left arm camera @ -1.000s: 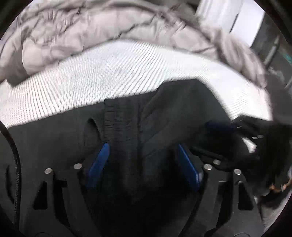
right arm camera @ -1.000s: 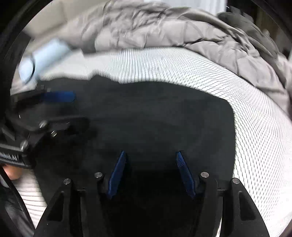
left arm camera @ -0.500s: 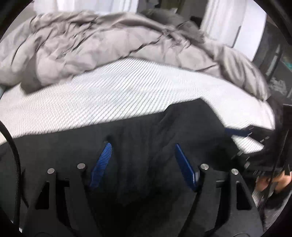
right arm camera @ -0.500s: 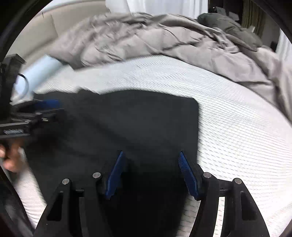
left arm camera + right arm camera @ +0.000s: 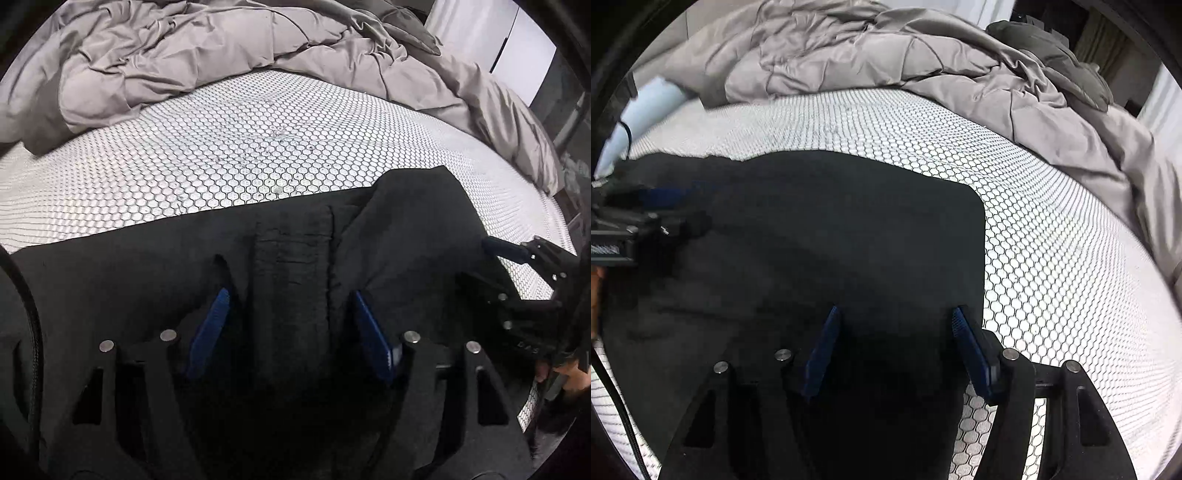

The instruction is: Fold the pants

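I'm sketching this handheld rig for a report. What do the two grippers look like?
Both match: the left gripper and right gripper have black angular frames with triangular cut-outs and silver round pins. Their fingers carry flat blue ribbed pads. A black braided cable curves beside the left one, and a thin black cable beside the right.

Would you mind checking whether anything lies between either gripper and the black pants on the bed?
Nothing visible does. The left gripper has closed a little, with the ribbed waistband fabric of the pants bunched between its jaws; the right gripper sits over the pants' flat edge. The grey duvet lies well behind.
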Motion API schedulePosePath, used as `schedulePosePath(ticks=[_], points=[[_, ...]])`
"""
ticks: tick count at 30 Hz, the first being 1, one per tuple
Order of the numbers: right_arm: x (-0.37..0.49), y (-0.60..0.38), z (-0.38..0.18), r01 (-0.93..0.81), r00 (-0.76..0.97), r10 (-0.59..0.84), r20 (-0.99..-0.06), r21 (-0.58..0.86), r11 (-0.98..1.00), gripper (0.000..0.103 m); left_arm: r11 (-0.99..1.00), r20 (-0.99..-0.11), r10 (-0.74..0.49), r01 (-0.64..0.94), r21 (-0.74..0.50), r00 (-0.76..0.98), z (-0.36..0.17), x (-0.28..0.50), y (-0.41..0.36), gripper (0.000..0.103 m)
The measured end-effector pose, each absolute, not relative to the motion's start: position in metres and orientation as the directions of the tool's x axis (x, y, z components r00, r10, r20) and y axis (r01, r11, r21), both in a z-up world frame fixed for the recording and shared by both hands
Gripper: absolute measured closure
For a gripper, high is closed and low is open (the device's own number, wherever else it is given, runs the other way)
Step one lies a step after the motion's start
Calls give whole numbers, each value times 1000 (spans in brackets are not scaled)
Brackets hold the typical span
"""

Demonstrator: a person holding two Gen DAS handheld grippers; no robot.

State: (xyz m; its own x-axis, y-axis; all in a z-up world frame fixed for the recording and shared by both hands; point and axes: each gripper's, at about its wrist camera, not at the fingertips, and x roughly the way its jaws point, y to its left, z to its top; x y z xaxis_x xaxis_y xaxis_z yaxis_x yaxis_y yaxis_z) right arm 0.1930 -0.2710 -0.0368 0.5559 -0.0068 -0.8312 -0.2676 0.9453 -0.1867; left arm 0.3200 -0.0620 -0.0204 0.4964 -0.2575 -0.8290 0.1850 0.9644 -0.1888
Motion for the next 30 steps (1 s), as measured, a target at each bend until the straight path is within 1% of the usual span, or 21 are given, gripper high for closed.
schedulePosePath(ticks=[1, 4, 6, 7, 8, 9, 10, 11, 14, 17, 18, 19, 22, 24, 26, 27, 28, 30], points=[[191, -275, -33, -270, 565, 10, -825, -173, 947, 40, 965, -822, -258, 180, -192, 508, -16, 318, -62, 41], [190, -267, -16, -318, 578, 129, -806, -77, 945, 40, 956, -759, -294, 195, -221, 580, 4, 312, -65, 41], [201, -256, -12, -330, 588, 180, -788, -31, 943, 40, 961, -747, -273, 210, -181, 606, 7, 314, -73, 41], [203, -252, -12, -328, 588, 196, -785, -9, 945, 40, 963, -753, -264, 205, -174, 603, 3, 317, -75, 43], [211, -247, -15, -322, 584, 210, -784, 14, 947, 41, 965, -772, -257, 193, -176, 581, -5, 322, -76, 53], [220, -244, -20, -304, 582, 193, -790, 9, 953, 46, 970, -802, -241, 172, -174, 546, -16, 330, -77, 56], [230, -236, -25, -295, 573, 169, -802, -10, 955, 53, 971, -811, -235, 162, -174, 536, -22, 334, -78, 56], [235, -229, -32, -303, 563, 155, -812, -29, 952, 54, 970, -806, -241, 165, -179, 540, -25, 334, -77, 56], [234, -211, -46, -325, 544, 76, -836, -126, 937, 54, 968, -807, -249, 168, -187, 536, -25, 333, -73, 57], [233, -234, -44, -255, 562, -56, -825, -237, 937, 55, 959, -801, -282, 161, -232, 528, -27, 325, -64, 56], [232, -248, -42, -220, 565, -91, -820, -256, 941, 54, 960, -800, -281, 161, -231, 530, -25, 323, -64, 56], [229, -261, -41, -199, 567, -94, -818, -247, 948, 54, 961, -800, -275, 159, -225, 533, -24, 323, -63, 56], [209, -284, -26, -180, 583, -26, -812, -160, 971, 54, 972, -807, -232, 148, -180, 543, -6, 306, -63, 57], [183, -283, -9, -246, 603, 83, -793, -86, 965, 54, 972, -777, -227, 184, -145, 587, 12, 286, -67, 57], [160, -276, 1, -312, 611, 138, -780, -76, 947, 54, 957, -739, -264, 262, -123, 620, 24, 258, -75, 56], [147, -269, 1, -356, 594, 175, -785, -62, 932, 54, 940, -742, -301, 316, -127, 599, 20, 247, -81, 55], [142, -263, -3, -383, 578, 197, -792, -50, 922, 54, 921, -764, -341, 359, -153, 548, 11, 242, -87, 55], [139, -250, -20, -430, 522, 219, -824, -33, 902, 54, 908, -811, -357, 375, -186, 464, -11, 241, -90, 56]])
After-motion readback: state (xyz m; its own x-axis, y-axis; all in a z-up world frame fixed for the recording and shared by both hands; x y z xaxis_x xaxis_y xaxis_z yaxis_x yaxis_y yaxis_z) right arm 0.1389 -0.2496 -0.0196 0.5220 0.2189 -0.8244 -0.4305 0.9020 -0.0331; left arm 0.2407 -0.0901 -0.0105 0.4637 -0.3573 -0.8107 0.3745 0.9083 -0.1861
